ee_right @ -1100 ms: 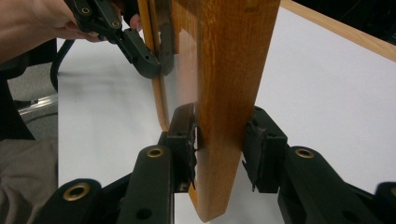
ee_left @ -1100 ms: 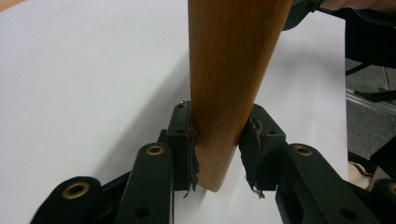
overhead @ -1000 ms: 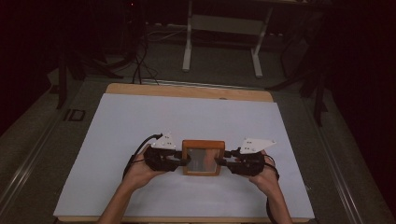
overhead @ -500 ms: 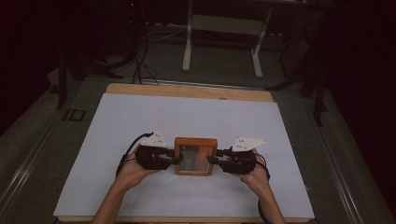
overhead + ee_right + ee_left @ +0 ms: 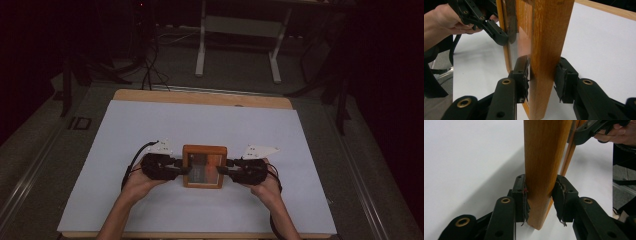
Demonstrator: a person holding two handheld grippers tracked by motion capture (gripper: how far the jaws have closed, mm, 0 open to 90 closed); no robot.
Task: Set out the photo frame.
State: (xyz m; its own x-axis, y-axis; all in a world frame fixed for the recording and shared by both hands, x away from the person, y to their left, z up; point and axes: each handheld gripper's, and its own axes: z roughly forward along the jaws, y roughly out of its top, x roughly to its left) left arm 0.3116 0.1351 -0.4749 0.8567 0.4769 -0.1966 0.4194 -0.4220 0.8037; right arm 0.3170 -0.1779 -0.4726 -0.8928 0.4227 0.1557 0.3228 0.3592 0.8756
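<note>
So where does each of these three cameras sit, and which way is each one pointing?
High view: fixed above the person's side, looking forward and down on the white table; both forearms, the left gripper and the right gripper show, holding a wooden frame.
Left gripper view: rides on the left gripper, looking along its jaws at the frame's edge.
Right gripper view: rides on the right gripper, looking along its jaws at the opposite edge.
Shared: each gripper view shows the other hand and gripper beyond the frame.
</note>
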